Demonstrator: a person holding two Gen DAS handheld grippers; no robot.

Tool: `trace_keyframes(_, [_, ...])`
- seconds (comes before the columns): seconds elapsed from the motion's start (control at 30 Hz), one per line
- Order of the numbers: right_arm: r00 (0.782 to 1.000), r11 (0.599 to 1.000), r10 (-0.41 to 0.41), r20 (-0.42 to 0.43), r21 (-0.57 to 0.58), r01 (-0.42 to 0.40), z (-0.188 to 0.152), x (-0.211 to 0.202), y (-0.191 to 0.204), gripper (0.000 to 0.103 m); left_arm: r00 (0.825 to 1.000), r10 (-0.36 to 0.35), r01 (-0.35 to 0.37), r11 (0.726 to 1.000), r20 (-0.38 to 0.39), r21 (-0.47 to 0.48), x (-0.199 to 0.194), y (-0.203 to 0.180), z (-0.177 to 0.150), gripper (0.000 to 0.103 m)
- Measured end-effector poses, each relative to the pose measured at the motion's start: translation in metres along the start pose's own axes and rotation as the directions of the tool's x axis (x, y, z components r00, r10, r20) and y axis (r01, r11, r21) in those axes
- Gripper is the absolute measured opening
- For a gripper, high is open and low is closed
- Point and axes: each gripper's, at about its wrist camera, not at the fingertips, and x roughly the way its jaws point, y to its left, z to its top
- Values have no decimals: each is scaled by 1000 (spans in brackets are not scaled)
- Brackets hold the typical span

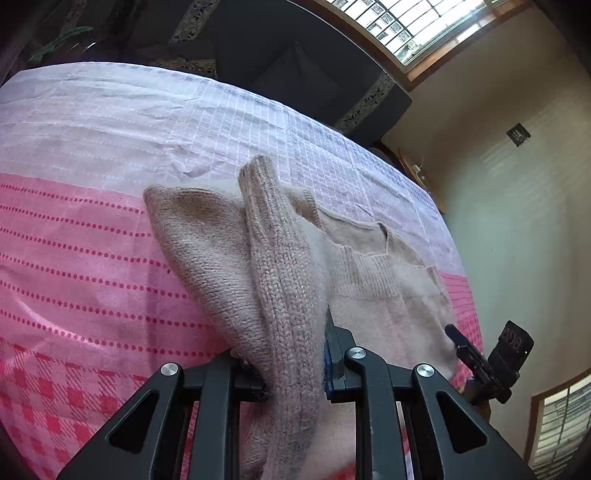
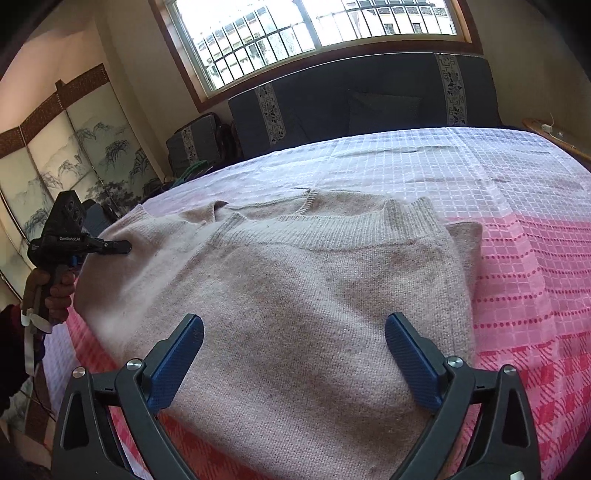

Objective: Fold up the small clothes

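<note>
text: "GenRobot.AI" | on: left gripper (image 2: pixel 122 248) body | right wrist view

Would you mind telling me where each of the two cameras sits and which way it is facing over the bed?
Left wrist: sits on the left gripper, which is shut on the sweater's sleeve; looks across the bedspread toward a wall corner; the right gripper shows at lower right.
Right wrist: sits on the right gripper, open just above the sweater; faces the window; the left gripper and hand show at left.
Shared: the sweater, the bedspread, each other's gripper.
</note>
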Motion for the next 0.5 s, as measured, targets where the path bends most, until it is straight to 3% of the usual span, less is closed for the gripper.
trace_keyframes(0.27, [998, 998, 63, 25, 7, -63, 0, -5, -1, 94, 999, 52, -52, 997, 11, -51, -6, -48, 3, 19])
trace_keyframes(0.5, [994, 996, 91, 58, 20, -92, -1, -12, -7, 94, 999, 27, -24, 994, 20, -104, 1, -96, 5, 19])
